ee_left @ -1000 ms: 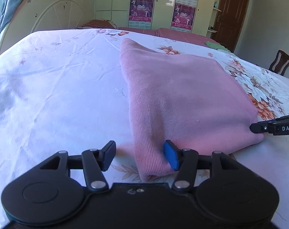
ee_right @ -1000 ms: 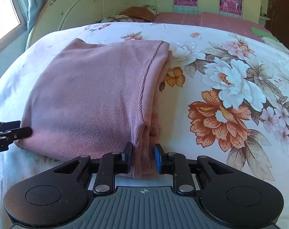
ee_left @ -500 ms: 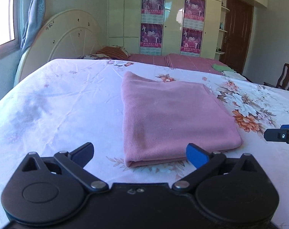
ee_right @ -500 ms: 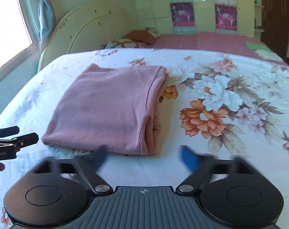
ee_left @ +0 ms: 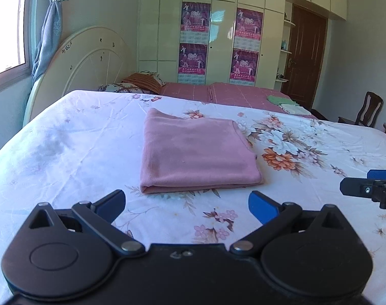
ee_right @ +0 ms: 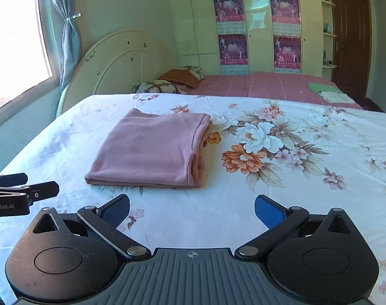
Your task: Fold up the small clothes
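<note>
Both grippers drew back | jaws wide, empty | pink garment [ee_left: 195,152] folded flat, long axis running away

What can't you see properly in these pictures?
- Pink folded garment: both views show only its top layer, so the folds underneath and what kind of garment it is stay hidden.
- Wardrobe posters: print too small to read.
- Right gripper, left wrist view: cut off by the frame edge.
- Green cloth: too far to identify.

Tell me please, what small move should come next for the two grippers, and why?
Probably keep both away: the pink cloth lies folded flat on the bed, and the left gripper and right gripper are open, holding nothing.
</note>
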### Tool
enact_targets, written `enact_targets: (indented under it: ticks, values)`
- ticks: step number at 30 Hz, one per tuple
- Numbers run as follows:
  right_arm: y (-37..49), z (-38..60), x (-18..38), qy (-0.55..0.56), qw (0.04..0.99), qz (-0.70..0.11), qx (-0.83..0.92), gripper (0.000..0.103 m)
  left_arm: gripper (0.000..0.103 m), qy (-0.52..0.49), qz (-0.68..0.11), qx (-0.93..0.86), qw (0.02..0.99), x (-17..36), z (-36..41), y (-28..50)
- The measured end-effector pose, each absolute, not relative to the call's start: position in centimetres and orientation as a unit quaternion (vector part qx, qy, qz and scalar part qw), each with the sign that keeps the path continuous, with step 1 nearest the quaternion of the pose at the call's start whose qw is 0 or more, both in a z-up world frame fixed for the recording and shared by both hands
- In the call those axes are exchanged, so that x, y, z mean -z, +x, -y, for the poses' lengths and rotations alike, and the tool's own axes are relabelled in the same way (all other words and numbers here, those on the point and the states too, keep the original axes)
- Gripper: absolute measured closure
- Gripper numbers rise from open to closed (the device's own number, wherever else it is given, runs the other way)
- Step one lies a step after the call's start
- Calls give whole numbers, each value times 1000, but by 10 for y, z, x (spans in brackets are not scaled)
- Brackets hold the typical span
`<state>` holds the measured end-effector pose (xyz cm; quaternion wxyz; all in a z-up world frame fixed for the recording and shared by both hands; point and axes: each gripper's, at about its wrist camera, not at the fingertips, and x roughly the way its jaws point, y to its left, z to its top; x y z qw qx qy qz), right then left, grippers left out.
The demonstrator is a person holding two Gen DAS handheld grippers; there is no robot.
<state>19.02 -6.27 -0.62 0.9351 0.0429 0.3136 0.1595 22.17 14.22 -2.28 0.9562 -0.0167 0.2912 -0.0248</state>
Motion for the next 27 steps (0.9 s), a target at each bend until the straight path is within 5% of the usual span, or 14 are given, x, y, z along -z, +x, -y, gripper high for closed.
enact_targets:
  ticks: [12, 27]
  values:
    - [73, 75, -49, 48, 951, -258, -164, 0, 0, -32, -252, 22, 967, -20, -130, 114]
    - [29, 86, -75, 57, 958, -225, -167, 0, 0, -26, -214, 33, 976, -44, -110, 85]
